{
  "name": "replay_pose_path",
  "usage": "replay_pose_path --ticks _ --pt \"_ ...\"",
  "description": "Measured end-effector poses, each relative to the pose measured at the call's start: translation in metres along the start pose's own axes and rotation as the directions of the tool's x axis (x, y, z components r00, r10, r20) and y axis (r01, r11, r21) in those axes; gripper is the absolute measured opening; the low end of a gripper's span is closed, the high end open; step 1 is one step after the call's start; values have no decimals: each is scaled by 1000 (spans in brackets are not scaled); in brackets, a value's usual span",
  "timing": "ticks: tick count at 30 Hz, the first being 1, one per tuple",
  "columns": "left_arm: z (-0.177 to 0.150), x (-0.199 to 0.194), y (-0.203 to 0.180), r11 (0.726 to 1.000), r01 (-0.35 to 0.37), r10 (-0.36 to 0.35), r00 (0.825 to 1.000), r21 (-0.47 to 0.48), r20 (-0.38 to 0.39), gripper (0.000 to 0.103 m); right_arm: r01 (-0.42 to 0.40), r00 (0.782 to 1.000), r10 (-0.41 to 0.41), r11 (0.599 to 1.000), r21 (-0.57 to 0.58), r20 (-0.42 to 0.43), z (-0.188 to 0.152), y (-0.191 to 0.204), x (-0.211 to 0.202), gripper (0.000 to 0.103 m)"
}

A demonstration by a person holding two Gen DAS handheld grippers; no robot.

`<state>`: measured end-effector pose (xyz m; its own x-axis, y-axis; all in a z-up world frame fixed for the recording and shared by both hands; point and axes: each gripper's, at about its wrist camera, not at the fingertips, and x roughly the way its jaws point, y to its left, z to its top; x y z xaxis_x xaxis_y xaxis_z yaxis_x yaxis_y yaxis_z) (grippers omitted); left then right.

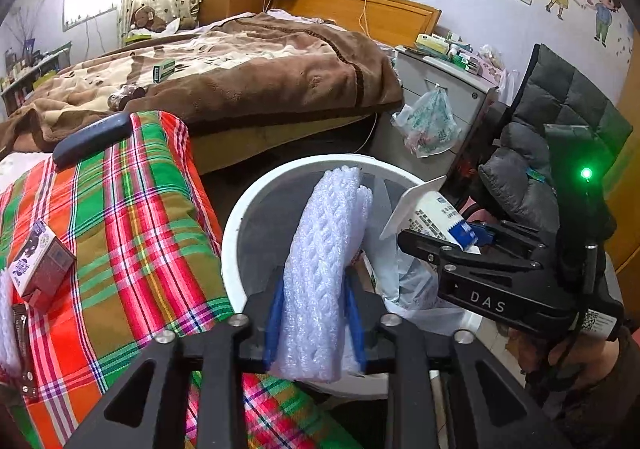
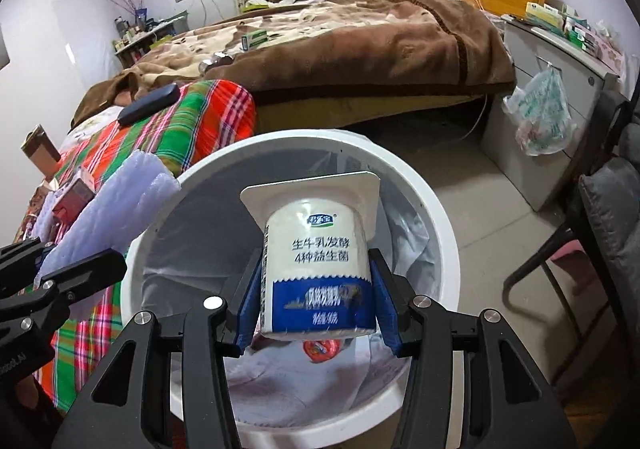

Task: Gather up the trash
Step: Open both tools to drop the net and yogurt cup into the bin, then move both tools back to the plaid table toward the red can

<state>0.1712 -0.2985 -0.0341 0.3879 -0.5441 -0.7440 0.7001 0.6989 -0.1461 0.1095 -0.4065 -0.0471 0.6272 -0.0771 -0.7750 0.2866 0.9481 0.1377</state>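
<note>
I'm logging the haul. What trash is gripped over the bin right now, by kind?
White foam net sleeve, in the left gripper: 1
Yogurt cup, in the right gripper: 1
Total: 2, both held above the white bin.

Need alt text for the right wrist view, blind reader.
The right gripper holds a white-and-blue yogurt cup above a white trash bin with a plastic liner. At left, the left gripper holds white foam netting beside a plaid-covered surface.

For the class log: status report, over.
Left gripper shut on white foam netting. Right gripper shut on white-and-blue yogurt cup. Both over round white bin.
</note>
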Motion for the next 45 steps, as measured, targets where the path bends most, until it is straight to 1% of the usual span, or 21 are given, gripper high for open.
replay_pose_path --ticks 1,2,4,10,14,18,22,24,26,31,36,39,45 --pt "0 1 0 1000 -1 1 1000 -3 0 41 4 1000 -4 1000 2 -1 0 -1 0 51" --pt "0 1 1 1000 0 0 1000 -7 1 48 6 1000 -6 1000 4 -1 0 -2 -1 55" --pt "0 0 3 1000 -2 2 1000 -12 3 54 3 1000 -3 1000 9 2 0 -3 -3 63" --pt "-2 -8 8 1000 -13 13 1000 -20 18 54 18 1000 -19 1000 23 11 -1 -4 -7 63" --pt "-4 -20 10 1000 -19 20 999 -23 41 54 19 999 -20 999 34 35 0 -3 -12 63" --pt "-11 -35 21 999 -27 30 998 -45 63 54 -8 998 5 999 37 64 0 6 -21 63" --pt "-19 -53 34 995 -67 73 994 -73 86 54 -30 997 28 999 16 77 0 19 -24 63" --pt "-26 -63 44 992 -68 78 992 -102 97 54 -44 995 43 999 6 85 -1 27 -26 63" --pt "-33 -73 55 988 -83 97 989 -130 107 54 -61 994 61 998 -2 92 0 35 -28 63" --pt "-48 -98 84 975 -137 161 979 -175 126 54 -98 990 101 994 -38 101 1 61 -28 63" --pt "-64 -121 113 958 -169 204 969 -231 138 54 -130 986 137 989 -75 96 2 89 -26 63" --pt "-75 -136 133 940 -207 252 957 -270 144 54 -149 984 158 984 -99 87 1 106 -24 63" --pt "-98 -162 171 902 -259 323 936 -345 141 54 -190 978 201 971 -142 64 0 136 -19 63"
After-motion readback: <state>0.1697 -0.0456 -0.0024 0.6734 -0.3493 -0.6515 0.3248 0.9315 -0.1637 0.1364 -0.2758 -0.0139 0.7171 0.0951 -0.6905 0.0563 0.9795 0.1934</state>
